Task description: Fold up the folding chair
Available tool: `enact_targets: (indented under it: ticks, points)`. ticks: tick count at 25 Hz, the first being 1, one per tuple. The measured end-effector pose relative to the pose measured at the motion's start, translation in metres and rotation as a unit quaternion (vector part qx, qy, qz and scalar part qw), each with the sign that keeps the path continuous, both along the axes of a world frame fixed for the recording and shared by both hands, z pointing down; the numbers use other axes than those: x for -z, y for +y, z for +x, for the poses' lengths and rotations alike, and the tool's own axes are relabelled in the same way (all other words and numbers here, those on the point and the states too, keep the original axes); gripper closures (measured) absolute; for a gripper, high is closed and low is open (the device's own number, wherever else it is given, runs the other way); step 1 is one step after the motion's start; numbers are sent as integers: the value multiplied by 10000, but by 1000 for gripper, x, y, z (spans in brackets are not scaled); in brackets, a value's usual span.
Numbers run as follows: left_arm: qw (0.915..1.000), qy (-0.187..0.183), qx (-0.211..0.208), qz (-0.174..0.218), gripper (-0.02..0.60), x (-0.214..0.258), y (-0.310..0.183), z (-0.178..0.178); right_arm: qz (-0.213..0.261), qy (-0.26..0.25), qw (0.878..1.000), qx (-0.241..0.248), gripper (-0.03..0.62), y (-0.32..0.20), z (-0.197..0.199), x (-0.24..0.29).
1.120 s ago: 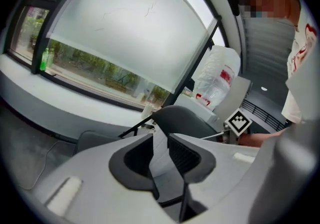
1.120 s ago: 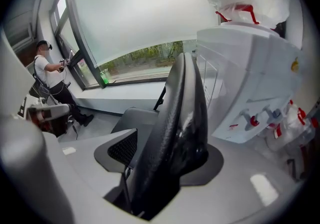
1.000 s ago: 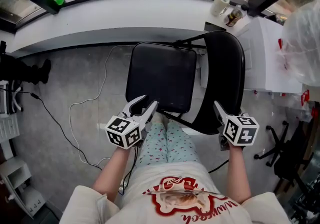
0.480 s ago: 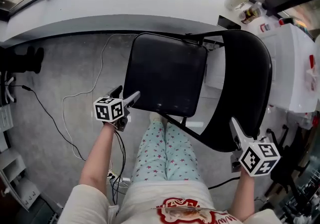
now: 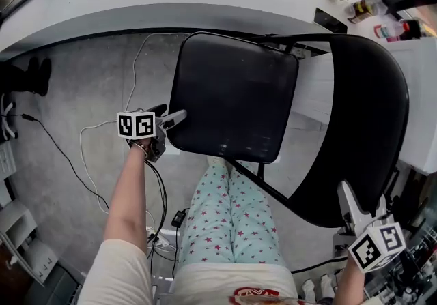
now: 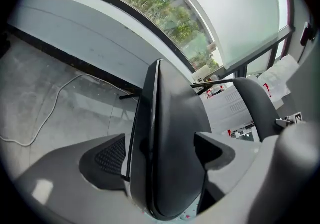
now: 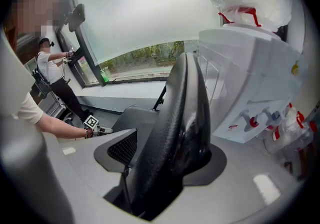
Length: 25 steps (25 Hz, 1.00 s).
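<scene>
Standing unfolded on the grey floor (image 5: 82, 92), the folding chair (image 5: 246, 126) takes both tools. The left tool (image 5: 171, 117) is at the edge of the seat (image 6: 170, 133) farthest from the backrest (image 7: 175, 133), jaws wide and closed on that thick rim. The right tool (image 5: 347, 196) clamps the backrest's rim, jaws equally wide. The person's legs (image 5: 229, 222) are just beside the seat.
</scene>
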State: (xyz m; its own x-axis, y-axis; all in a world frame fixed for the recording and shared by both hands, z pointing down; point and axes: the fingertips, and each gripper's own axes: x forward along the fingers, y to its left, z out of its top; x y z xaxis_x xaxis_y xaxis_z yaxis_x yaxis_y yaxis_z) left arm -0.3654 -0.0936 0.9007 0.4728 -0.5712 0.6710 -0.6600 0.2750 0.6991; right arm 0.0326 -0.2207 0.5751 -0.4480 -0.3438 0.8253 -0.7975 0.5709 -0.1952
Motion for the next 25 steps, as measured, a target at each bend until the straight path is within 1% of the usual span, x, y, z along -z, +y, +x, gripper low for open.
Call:
enact_targets:
  ticks: [2, 4, 6, 8, 12, 15, 19, 23, 25]
  points:
    - [9998, 9, -127, -136, 149, -12, -5, 1, 2, 31, 10000, -5, 309, 1, 1, 0]
    - [9993, 117, -317, -138, 149, -18, -10, 5, 10, 33, 10000, -25, 309, 1, 2, 0]
    - [9981, 392, -472, -38, 149, -18, -16, 12, 16, 25, 10000, -48, 310, 0, 2, 1]
    - [9962, 670, -541, 88, 149, -18, -21, 18, 19, 35, 10000, -67, 310, -1, 3, 1]
    - [9919, 1067, -669, 186, 149, -27, -24, 31, 0, 73, 9999, -118, 312, 0, 3, 1]
    - [9858, 1484, -754, 226, 147, -30, -26, 39, 11, 68, 9999, -127, 312, 1, 1, 2]
    - [9760, 1979, -823, 389, 153, -27, -27, 43, 10, 6, 9998, -176, 315, 2, 0, 5]
    - [9653, 2420, -945, 265, 153, -30, -27, 48, 27, -39, 9999, -164, 316, 0, 0, 4]
    - [9595, 2583, -1106, 202, 153, -29, -26, 52, 26, -64, 9998, -182, 318, -2, 0, 4]
